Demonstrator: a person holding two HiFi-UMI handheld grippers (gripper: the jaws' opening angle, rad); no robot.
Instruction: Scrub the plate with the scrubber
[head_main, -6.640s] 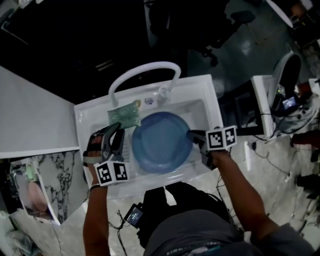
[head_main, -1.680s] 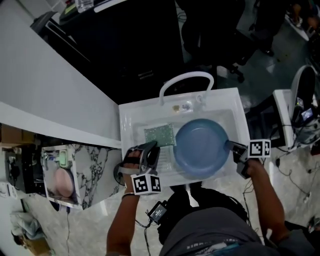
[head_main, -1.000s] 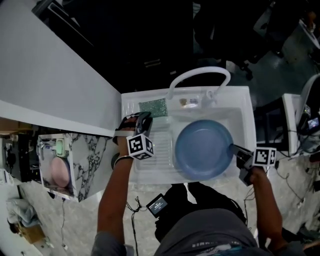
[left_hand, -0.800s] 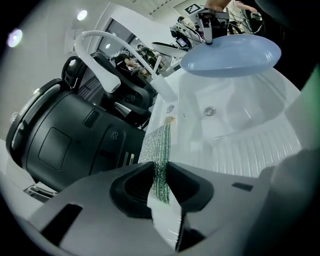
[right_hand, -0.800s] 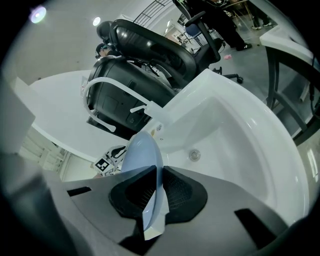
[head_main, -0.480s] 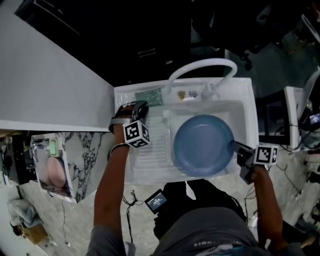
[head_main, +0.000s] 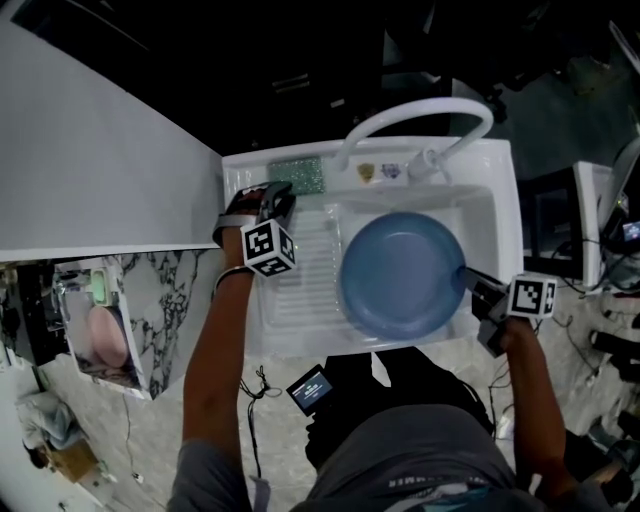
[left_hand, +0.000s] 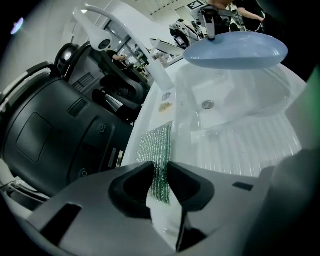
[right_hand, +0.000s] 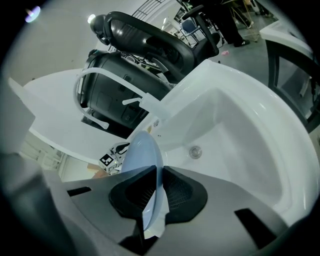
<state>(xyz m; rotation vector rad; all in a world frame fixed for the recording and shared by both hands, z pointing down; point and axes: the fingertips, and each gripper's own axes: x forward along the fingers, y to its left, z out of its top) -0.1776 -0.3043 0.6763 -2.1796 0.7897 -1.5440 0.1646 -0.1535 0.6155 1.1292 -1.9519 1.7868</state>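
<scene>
The green mesh scrubber (head_main: 297, 173) lies flat on the white sink's back left ledge. My left gripper (head_main: 270, 200) is at its near end. Seen from the left gripper view, the scrubber (left_hand: 156, 150) runs between the jaws of the left gripper (left_hand: 161, 175), which are opening, and the pads do not press on it. The round blue plate (head_main: 400, 272) hangs over the basin, tilted. My right gripper (head_main: 472, 288) is shut on its right rim. The right gripper view has the plate (right_hand: 142, 150) edge-on, clamped in the right gripper (right_hand: 159, 187).
The white sink (head_main: 500, 200) has a ribbed drainboard (head_main: 300, 270) on the left and a curved white faucet (head_main: 420, 115) at the back. A drain (left_hand: 208, 104) sits in the basin floor. A grey counter (head_main: 100, 170) adjoins on the left.
The left gripper carried the scrubber from beside the plate to the back left ledge, where it now lies. The plate stays in the right gripper.
</scene>
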